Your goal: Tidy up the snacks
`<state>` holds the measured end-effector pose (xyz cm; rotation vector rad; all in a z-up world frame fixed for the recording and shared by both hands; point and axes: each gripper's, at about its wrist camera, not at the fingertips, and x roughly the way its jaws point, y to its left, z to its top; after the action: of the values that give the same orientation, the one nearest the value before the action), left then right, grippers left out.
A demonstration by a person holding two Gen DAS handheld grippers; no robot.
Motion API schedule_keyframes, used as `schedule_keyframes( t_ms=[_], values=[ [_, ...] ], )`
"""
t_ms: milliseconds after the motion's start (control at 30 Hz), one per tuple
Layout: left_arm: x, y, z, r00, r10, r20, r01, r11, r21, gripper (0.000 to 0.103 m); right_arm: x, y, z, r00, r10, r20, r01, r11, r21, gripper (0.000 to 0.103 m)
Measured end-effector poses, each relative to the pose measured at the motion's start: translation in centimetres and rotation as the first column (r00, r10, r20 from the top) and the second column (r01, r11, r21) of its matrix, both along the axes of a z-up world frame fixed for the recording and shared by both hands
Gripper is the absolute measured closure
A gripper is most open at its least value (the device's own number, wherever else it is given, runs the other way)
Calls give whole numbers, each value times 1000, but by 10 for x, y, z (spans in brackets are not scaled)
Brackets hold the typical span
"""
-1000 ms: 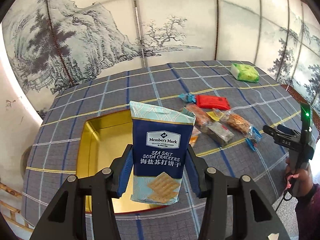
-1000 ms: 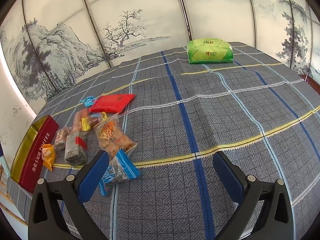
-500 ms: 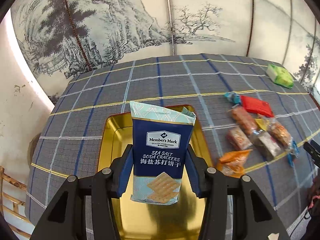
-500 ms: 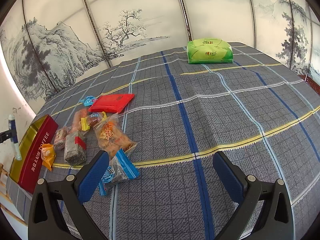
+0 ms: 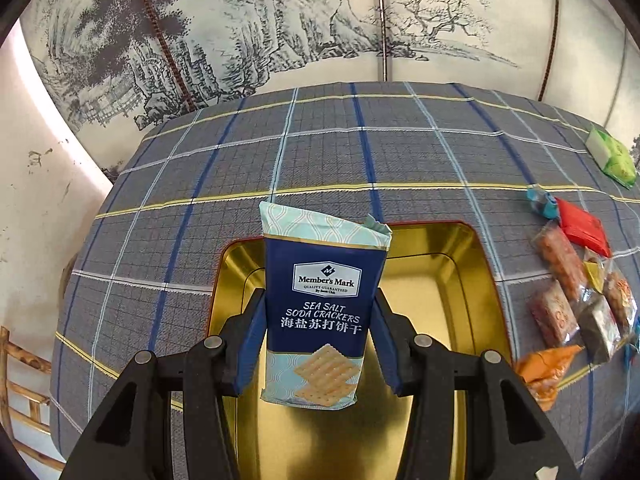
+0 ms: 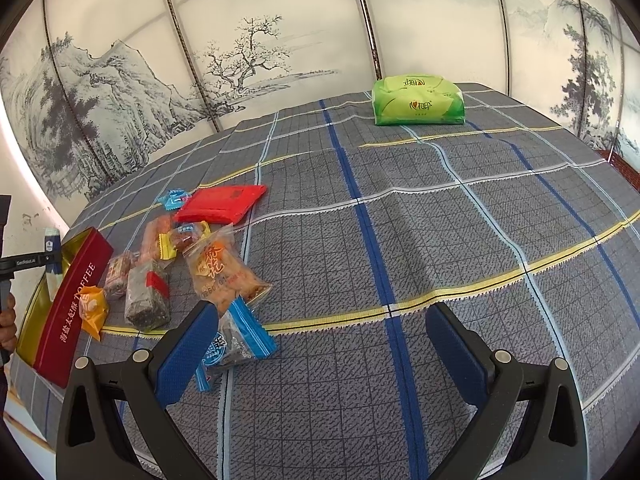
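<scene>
- Left wrist view is showing the cracker packet standing upright between my left tongs, whose blue pads are clamping both its sides.
- Behind and beneath the packet, the gold tin is lying open on the checked tablecloth.
- To the right of these tongs, the loose snacks are lying in a cluster beside the tin, with a red packet at its far end.
- Right wrist view is showing my right tongs hanging with jaws wide apart, gripping nothing.
- Just beside their left pad, a blue-edged packet is lying on the cloth.
- Far ahead of them, a green tissue pack is sitting near the painted screen.
</scene>
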<state>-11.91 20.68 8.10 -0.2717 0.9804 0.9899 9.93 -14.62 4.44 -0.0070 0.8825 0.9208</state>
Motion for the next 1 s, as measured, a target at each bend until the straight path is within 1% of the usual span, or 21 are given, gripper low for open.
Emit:
schedule_keyframes(
  t_ms=[167, 267, 300, 367, 467, 500, 533, 600, 633, 667, 700, 733, 800, 933, 1000],
  values=[
    [6, 8, -7, 1000, -11, -14, 11, 1000, -1, 57, 0, 1, 0, 1000, -1, 2, 1, 1000, -2, 0],
    [10, 9, -9, 999, -20, -32, 21, 1000, 15, 55, 0, 0, 0, 1000, -4, 3, 4, 1000, -1, 0],
    [11, 8, -9, 999, -27, -35, 28, 999, 19, 53, 0, 0, 0, 1000, -7, 5, 7, 1000, -1, 0],
    [11, 6, -7, 999, -36, -34, 37, 999, 27, 41, 1, 0, -1, 1000, -7, 5, 7, 1000, -1, 0],
    [4, -3, 3, 999, -33, -4, 34, 998, 59, 38, 0, -1, 0, 1000, -4, 10, 4, 1000, 1, 0],
    [0, -7, 8, 999, -29, 14, 28, 997, 66, 38, -1, -1, 1, 1000, 0, 12, 0, 1000, 2, 0],
    [-6, -14, 16, 999, -24, 49, 21, 997, 72, 38, -3, -1, 2, 1000, 11, 10, -12, 1000, 4, 0],
    [-21, -30, 31, 991, -20, 129, 10, 997, 79, 32, -12, 4, 4, 998, 66, -5, -66, 998, 6, 0],
    [-28, -38, 35, 987, -17, 158, 3, 996, 86, 26, -18, 6, 6, 995, 97, -7, -97, 995, 4, 0],
    [-34, -47, 40, 983, -13, 182, -5, 995, 96, 23, -25, 9, 8, 993, 116, 6, -116, 993, -6, 0],
    [-43, -59, 46, 978, -15, 206, -9, 993, 116, 23, -32, 12, 10, 992, 122, 28, -122, 992, -17, 0],
    [-46, -68, 50, 975, -23, 220, -6, 992, 130, 23, -37, 14, 13, 991, 129, 42, -129, 991, -21, 0],
    [-57, -87, 59, 968, -40, 247, 2, 988, 154, 23, -41, 20, 11, 986, 167, 24, -167, 986, -18, 0],
    [-79, -122, 70, 954, -71, 292, 15, 981, 191, 19, -45, 34, 9, 980, 196, 43, -193, 979, -69, 0],
    [-87, -135, 71, 951, -79, 299, 15, 977, 213, 19, -43, 43, 11, 974, 221, 53, -216, 973, -85, 0]
  ],
)
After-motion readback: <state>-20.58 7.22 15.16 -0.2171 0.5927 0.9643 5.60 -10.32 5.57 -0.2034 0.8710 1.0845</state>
